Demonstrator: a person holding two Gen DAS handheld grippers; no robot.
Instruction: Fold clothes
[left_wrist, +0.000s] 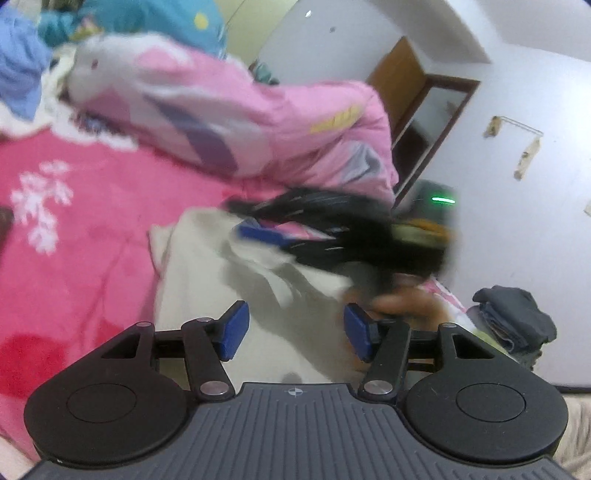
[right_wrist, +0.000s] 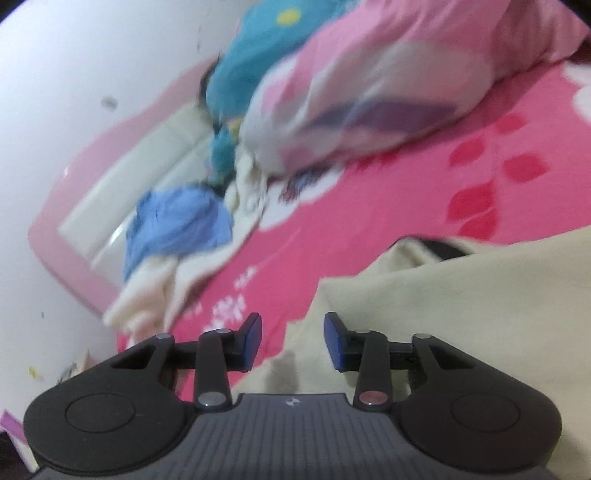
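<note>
A cream garment (left_wrist: 207, 280) lies on the pink bedspread (left_wrist: 81, 221). My left gripper (left_wrist: 295, 332) is open and empty just above it. In the left wrist view my right gripper (left_wrist: 343, 236) is blurred over the garment's far part, with a hand behind it. In the right wrist view my right gripper (right_wrist: 293, 341) is open and empty above the edge of the cream garment (right_wrist: 461, 314), which lies on the bedspread (right_wrist: 369, 206).
A pink patterned quilt (left_wrist: 240, 122) is bunched at the back of the bed. Blue cloth (right_wrist: 177, 221) and white cloth (right_wrist: 147, 299) lie near the headboard (right_wrist: 122, 192). A stack of dark folded clothes (left_wrist: 517, 317) sits at the right. A wooden shelf (left_wrist: 424, 122) stands by the wall.
</note>
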